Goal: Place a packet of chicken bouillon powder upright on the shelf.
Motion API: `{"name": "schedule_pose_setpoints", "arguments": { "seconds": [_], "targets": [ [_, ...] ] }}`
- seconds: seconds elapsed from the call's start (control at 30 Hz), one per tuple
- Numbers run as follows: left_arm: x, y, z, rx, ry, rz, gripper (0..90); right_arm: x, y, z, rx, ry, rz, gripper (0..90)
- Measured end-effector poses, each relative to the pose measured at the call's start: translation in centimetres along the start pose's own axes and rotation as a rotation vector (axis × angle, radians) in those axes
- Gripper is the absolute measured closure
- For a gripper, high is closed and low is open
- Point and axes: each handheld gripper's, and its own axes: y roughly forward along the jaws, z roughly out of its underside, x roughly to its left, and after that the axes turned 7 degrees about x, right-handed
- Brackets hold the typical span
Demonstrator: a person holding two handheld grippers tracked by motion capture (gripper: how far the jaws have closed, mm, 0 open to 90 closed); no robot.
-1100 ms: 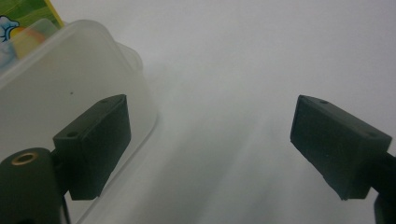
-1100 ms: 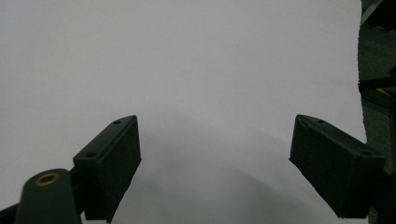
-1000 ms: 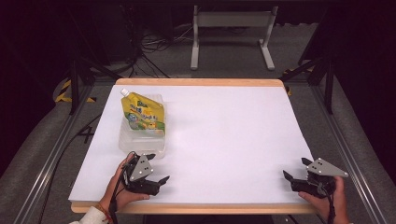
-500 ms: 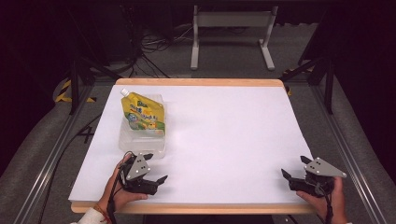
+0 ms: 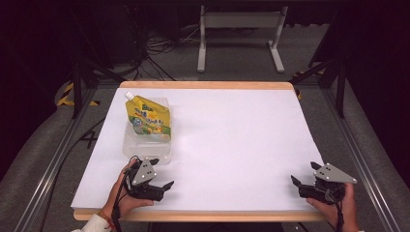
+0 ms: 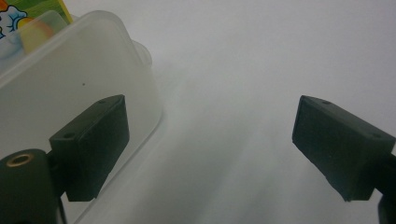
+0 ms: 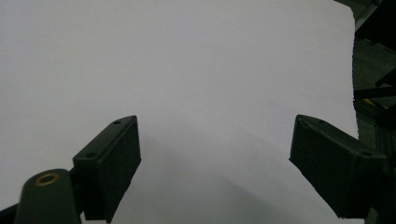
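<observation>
The yellow pouch (image 5: 148, 119) lay across the clear plastic tub (image 5: 146, 149) at the table's (image 5: 232, 145) left. Just before the tub, the left tongs (image 5: 162, 185) rested agape, presumably poised for a reach. At the near right corner, the right tongs (image 5: 296, 181) waited, likewise spread and empty.

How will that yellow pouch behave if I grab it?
The yellow pouch looks like soft film, so probably floppy and saggy. It leans on the clear container, likely sliding when nudged. The thin, light-looking container may shift too.
</observation>
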Motion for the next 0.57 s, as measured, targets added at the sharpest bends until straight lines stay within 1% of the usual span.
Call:
{"name": "schedule_pose_setpoints", "arguments": {
  "seconds": [0.23,0.43,0.57],
  "targets": [
    [-0.08,0.12,-0.1,0.001,0.001,0.006,11.4,0.11,0.03,0.0,0.003,-0.006,0.001,16.4],
    [-0.1,0.15,-0.14,0.001,0.006,0.005,11.4,0.32,0.18,-0.03,0.013,-0.022,-0.004,16.4],
    [-0.06,0.09,0.06,0.001,-0.01,0.003,11.1,0.48,0.34,-0.3,0.013,-0.028,-0.009,16.4]
  ]
}}
